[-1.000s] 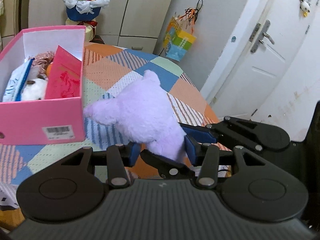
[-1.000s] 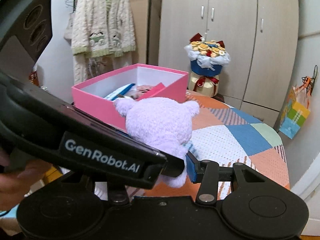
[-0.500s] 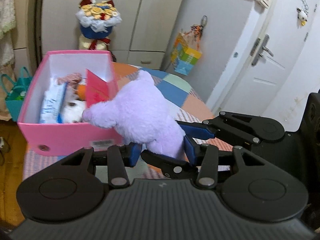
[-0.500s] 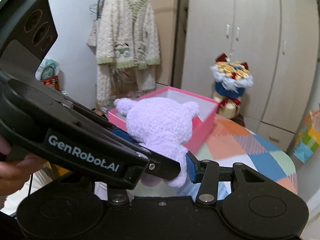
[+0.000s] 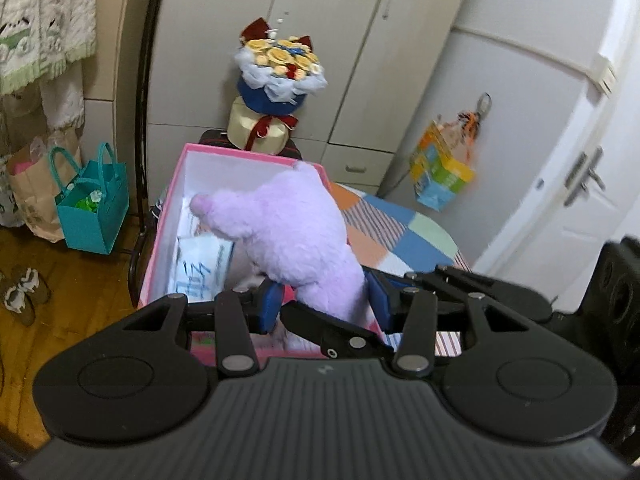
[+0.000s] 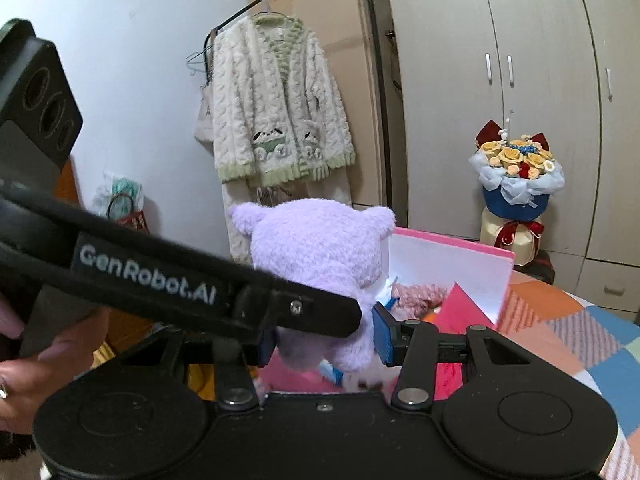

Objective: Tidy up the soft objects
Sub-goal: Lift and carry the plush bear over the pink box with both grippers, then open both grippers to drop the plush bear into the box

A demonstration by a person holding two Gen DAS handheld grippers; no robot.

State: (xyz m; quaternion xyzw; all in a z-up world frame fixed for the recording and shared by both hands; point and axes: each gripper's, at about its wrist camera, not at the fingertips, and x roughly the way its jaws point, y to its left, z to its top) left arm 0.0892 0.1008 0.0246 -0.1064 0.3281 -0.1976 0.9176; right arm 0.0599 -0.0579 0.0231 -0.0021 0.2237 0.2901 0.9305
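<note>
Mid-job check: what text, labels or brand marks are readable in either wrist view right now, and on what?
"GenRobot.AI": white lettering on the side of the left gripper, which crosses the right wrist view.
Blue handwritten-looking marks on the white packet inside the pink box: too blurred to read.
Print on the colourful hanging bag by the door: too blurred to read.
Nothing else legible in either view.

Fluffy lilac plush toy (image 5: 292, 236) held above open pink box (image 5: 168, 216).
</note>
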